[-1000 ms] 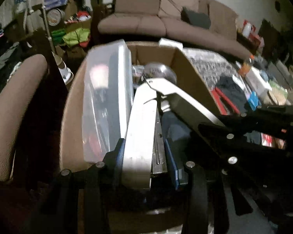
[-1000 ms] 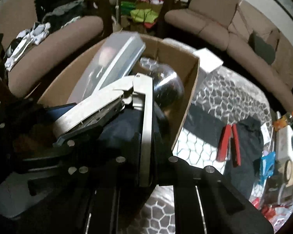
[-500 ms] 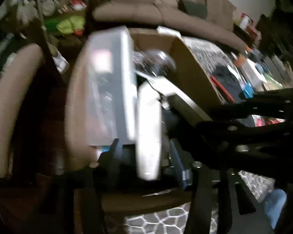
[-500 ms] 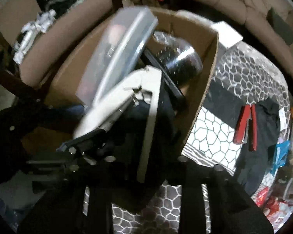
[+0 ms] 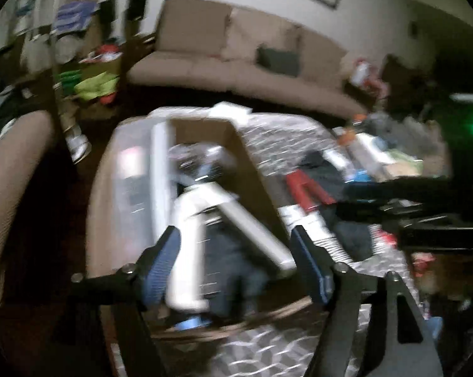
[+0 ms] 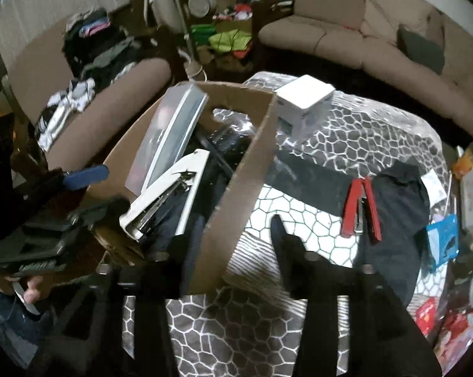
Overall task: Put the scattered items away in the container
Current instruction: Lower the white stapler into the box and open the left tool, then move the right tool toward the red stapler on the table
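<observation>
White stapler (image 6: 165, 194) now released into cardboard box (image 6: 236, 188); both fingers parted, empty; honeycomb-patterned tabletop (image 6: 346, 132), brown sofa (image 6: 346, 31) behind.

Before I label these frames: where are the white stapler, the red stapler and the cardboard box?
white stapler (image 6: 170, 198), right wrist view, on its upper arm.
red stapler (image 6: 351, 207), right wrist view, left red arm.
cardboard box (image 6: 236, 207), right wrist view, right wall.

Your box and what lies around it
In the box (image 6: 236, 188) lies your white stapler (image 6: 167, 194); right of the box, the second stapler (image 6: 360, 210).

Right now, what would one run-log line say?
white stapler: in cardboard box | left gripper: open, just released | right gripper: open, just released | red stapler: still out
</observation>
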{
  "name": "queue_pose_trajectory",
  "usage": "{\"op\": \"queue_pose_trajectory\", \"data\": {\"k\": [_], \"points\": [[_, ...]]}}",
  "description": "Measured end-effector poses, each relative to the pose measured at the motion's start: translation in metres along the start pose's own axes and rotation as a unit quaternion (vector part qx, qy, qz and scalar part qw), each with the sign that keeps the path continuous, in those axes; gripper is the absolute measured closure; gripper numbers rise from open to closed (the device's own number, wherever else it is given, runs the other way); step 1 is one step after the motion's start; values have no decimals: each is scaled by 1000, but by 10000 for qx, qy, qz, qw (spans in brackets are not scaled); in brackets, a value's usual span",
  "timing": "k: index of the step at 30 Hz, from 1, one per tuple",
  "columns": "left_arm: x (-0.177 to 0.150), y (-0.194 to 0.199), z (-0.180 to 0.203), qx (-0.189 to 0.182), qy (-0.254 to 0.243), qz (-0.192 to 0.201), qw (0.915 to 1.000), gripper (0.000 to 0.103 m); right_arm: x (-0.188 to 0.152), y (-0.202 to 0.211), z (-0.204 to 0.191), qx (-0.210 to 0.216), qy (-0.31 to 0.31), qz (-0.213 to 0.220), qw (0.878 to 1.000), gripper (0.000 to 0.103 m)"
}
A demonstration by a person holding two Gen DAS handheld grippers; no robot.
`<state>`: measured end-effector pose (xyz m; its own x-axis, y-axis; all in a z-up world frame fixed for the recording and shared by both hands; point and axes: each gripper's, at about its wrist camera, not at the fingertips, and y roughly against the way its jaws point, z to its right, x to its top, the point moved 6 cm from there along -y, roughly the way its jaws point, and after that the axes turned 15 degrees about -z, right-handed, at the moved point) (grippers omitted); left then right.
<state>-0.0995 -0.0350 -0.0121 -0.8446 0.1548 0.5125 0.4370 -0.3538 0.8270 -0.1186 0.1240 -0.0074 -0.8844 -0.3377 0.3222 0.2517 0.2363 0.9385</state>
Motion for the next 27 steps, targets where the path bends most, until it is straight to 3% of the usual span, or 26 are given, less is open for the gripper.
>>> {"op": "queue_pose_trajectory", "data": {"k": [3,5,8,12,14,16,18,21,27], "points": [[3,1,28,12,-174,256,9995,15,-12,18,19,-188,-63,332,9993,46],[2,-2,46,24,-337,327,9989,14,-23,28,33,-320,-86,534,9980,33],[-4,-10,64,43,-499,336,9982,14,-51,38,62,-524,-149,770,9955,27],[-14,-35,91,-601,-252,135,9978,12,-89,29,105,-553,-338,875,9941,27],[-19,-51,107,-745,-266,0,9969,12,-108,18,130,-441,-592,1003,9922,27],[-24,-71,117,-574,-324,-92,9978,12,-122,3,151,-495,-878,816,9916,32],[-30,-85,123,-140,-459,-88,9988,11,-129,-10,165,-688,-960,401,9922,42],[-40,-93,134,585,-839,86,9947,11,-131,-11,171,-1256,-638,545,9885,43],[-42,-92,144,751,-798,509,9927,10,-141,-28,175,-1093,-268,505,9924,52]]}}
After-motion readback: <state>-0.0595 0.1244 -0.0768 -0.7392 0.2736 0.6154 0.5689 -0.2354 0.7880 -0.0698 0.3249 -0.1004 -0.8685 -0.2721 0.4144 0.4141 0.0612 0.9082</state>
